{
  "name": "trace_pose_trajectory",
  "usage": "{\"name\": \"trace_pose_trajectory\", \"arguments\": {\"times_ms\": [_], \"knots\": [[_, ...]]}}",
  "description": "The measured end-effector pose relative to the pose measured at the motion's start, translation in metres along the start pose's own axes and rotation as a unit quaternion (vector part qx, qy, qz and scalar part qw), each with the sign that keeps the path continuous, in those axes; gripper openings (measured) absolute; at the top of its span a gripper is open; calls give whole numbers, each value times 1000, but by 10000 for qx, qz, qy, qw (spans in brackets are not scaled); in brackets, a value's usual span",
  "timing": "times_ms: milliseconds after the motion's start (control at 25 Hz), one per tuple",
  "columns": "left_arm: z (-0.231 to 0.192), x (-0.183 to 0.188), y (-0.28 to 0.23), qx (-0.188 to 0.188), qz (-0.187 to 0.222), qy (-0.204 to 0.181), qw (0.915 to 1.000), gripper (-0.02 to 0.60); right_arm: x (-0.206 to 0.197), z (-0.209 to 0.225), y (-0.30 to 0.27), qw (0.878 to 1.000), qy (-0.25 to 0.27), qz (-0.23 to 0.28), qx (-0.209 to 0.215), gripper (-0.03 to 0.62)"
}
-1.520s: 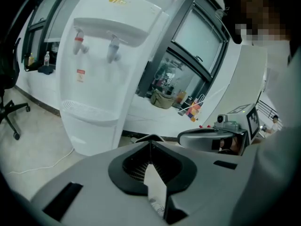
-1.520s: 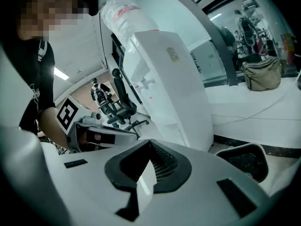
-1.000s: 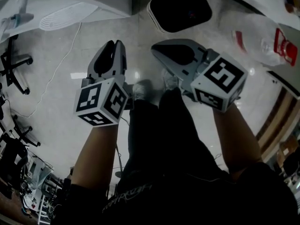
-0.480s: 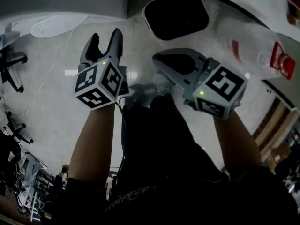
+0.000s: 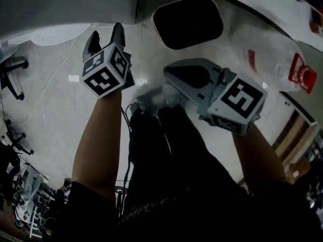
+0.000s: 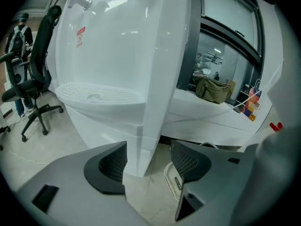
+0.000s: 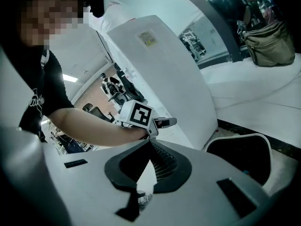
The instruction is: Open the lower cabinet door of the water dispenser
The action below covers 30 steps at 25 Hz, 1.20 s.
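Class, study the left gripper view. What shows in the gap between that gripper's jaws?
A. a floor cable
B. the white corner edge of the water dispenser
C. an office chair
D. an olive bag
B: the left gripper, whose jaws have just been opening and stand wide apart with nothing gripped, frames the white corner edge of the water dispenser ahead of it, without touching it.

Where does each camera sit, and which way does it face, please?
Head view: on the head, facing steeply down at floor, bin; shows arms, legs, left claw, right claw.
Left gripper view: on left claw, facing dispenser; jaws have just been opening, nothing between.
Right gripper view: on shut right claw, facing dispenser; shows left arm.
Shared: dispenser, both gripper views.
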<state>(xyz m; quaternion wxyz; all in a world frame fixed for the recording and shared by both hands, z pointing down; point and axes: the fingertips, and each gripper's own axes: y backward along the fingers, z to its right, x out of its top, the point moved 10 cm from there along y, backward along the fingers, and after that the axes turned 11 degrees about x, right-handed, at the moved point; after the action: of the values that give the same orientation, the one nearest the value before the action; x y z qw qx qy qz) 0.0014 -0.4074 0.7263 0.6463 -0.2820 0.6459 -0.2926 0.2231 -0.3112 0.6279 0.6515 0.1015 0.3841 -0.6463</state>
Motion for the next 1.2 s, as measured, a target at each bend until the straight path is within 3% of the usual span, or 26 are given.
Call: {"name": "trace_pose_trajectory", "arguments": {"times_ms": [360, 600, 920, 1200], "knots": [[5, 0, -13, 521, 120, 251, 9983, 273, 3, 1, 1, 9999, 43, -13, 104, 14], [7, 0, -17, 785, 185, 201, 9965, 261, -3, 2, 4, 9999, -17, 2, 120, 14], [6, 0, -16, 745, 206, 106, 9970, 247, -3, 1, 8, 10000, -55, 71, -5, 14], [-1, -2, -16, 441, 152, -138, 9988, 245, -4, -7, -2, 10000, -31, 67, -33, 14]]}}
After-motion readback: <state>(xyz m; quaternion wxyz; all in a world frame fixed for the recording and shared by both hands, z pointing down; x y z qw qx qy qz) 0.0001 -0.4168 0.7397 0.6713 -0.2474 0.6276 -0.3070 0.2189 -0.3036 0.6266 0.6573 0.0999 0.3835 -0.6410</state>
